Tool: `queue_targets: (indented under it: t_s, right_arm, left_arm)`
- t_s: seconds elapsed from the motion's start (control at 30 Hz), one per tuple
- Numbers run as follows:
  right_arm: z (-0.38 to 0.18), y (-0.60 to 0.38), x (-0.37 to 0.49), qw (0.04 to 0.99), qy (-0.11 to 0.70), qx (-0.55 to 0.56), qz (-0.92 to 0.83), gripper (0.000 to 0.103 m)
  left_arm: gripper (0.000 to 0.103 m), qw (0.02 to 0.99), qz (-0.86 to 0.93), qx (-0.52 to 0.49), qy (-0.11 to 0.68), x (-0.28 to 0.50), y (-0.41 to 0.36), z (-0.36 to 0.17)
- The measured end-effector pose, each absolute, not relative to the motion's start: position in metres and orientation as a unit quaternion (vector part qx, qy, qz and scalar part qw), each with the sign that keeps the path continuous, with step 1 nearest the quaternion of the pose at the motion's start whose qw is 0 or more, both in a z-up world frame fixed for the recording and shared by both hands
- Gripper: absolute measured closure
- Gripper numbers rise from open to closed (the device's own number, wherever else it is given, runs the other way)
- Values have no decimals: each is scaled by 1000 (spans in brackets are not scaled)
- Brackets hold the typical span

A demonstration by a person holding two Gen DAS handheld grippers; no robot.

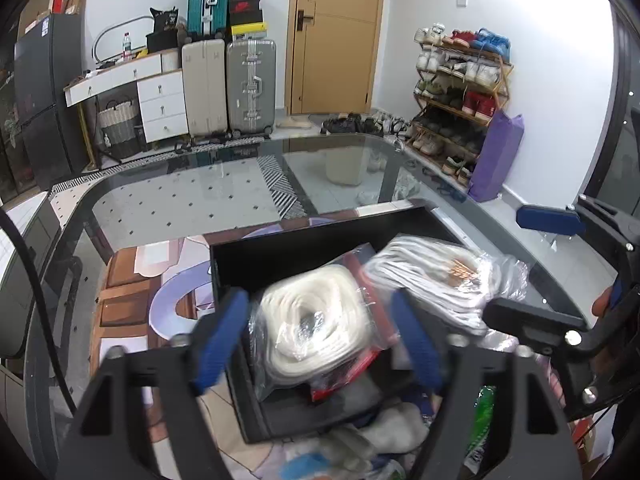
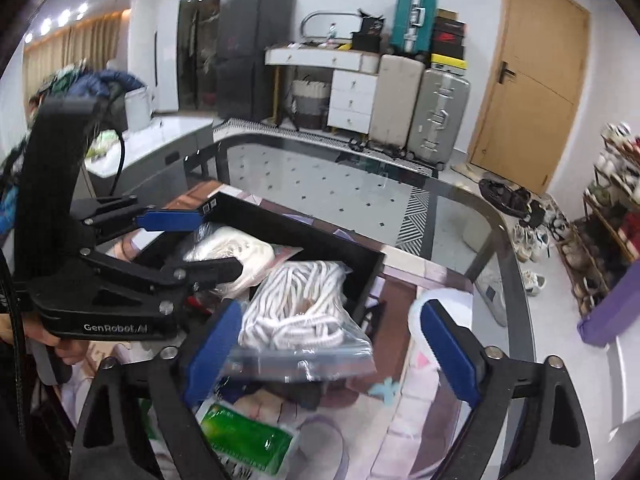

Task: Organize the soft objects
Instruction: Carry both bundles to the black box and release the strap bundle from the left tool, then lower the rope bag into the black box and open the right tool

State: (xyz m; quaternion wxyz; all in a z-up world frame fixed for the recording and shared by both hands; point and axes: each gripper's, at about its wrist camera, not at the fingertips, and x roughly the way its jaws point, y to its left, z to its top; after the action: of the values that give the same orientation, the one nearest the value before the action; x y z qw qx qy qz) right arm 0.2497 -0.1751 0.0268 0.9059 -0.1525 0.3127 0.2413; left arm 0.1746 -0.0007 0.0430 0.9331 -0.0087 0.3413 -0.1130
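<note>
Lying lowest in the right wrist view is a glossy green packet (image 2: pixel 250 436), its printing too blurred to read, among pale crumpled soft items. Just above it the right gripper (image 2: pixel 332 352) is standing with its blue-padded fingers (image 2: pixel 450 354) wide apart, clamping nothing; a clear zip bag of white cord (image 2: pixel 298 312) is sitting between them, its sealed edge overhanging the near wall of the black box (image 2: pixel 360 260), and whether the left pad is brushing the plastic cannot be told. At the left of that frame the left gripper's black body is showing white lettering, "GenRobot.AI".

In the left wrist view the left gripper (image 1: pixel 320 340) is holding its blue fingers (image 1: pixel 222 340) apart as well, straddling a crinkly clear bag of coiled cream rope (image 1: pixel 316 328) without pressing on it; red card is showing under that bag. Both bags are resting inside the matte, rectangular black box, the white cord bag toward the right of this frame.

The box is sitting on a glass tabletop (image 1: pixel 180 196) with a dark rounded rim, over a patterned mat. Farther off, ribbed hard-shell suitcases (image 1: pixel 250 88) are standing beside a wooden door (image 1: pixel 336 36).
</note>
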Motion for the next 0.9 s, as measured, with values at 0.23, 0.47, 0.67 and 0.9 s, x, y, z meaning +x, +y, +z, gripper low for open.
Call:
queue_targets:
  t_s: [0.23,0.47,0.67,0.9]
  right_arm:
    - [31,-200,220,917,306,-102,236,1]
    - [20,-213,199,915,319,-82,232,1]
    - [12,-221,185,914,328,-75,228,1]
    - [3,-226,174,912,336,-66,225,1]
  left_arm:
    - [0,940,-97,-26,327,148,6,53]
    - [0,942,-85,-46,322,118,23,53]
    - [0,944,-79,-49,318,102,29,53]
    - [0,946,-84,-46,310,85,28,53]
